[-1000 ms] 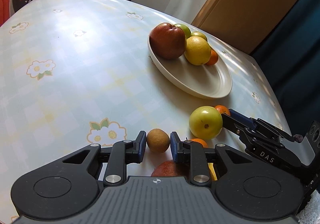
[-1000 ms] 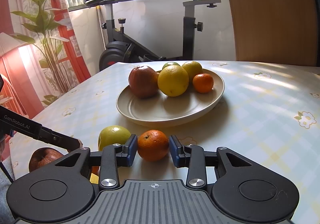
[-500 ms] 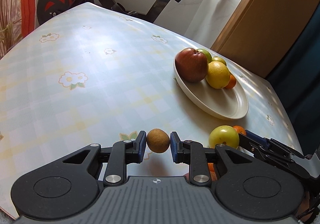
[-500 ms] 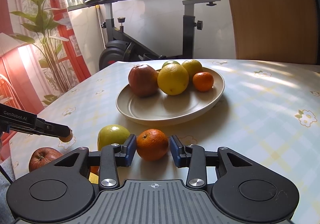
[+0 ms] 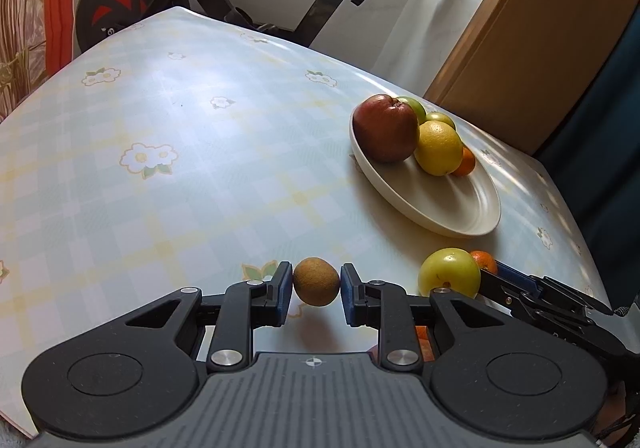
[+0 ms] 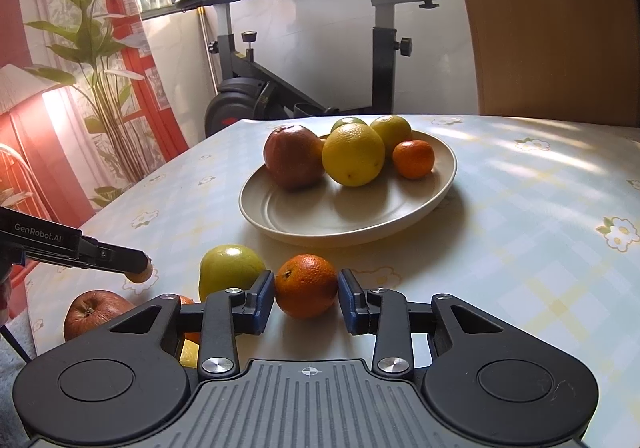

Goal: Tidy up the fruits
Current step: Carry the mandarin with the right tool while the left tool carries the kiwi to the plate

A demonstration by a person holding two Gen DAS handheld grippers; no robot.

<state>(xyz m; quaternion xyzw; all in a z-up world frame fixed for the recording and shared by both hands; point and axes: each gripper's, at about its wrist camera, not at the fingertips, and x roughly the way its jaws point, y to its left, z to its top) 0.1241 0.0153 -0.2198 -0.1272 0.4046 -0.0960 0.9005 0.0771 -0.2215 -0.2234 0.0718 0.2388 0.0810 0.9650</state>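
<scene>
Both clamped: left gripper point(image 5: 316, 286) on kiwi point(image 5: 316, 286), right gripper point(image 6: 306, 292) on orange point(image 6: 306, 286). Light, round, roll-prone; kiwi probably soft, so grip mid-girth, gently.

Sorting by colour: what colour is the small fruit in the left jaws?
Dull brown, the small fruit; clearest in the left wrist view.

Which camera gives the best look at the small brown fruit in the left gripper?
The left wrist view: the small brown fruit sits centered between the left gripper pads, whole and sharp, lifted off the table. The right wrist view shows only a sliver of it at the far left, mostly hidden behind a finger.
</scene>
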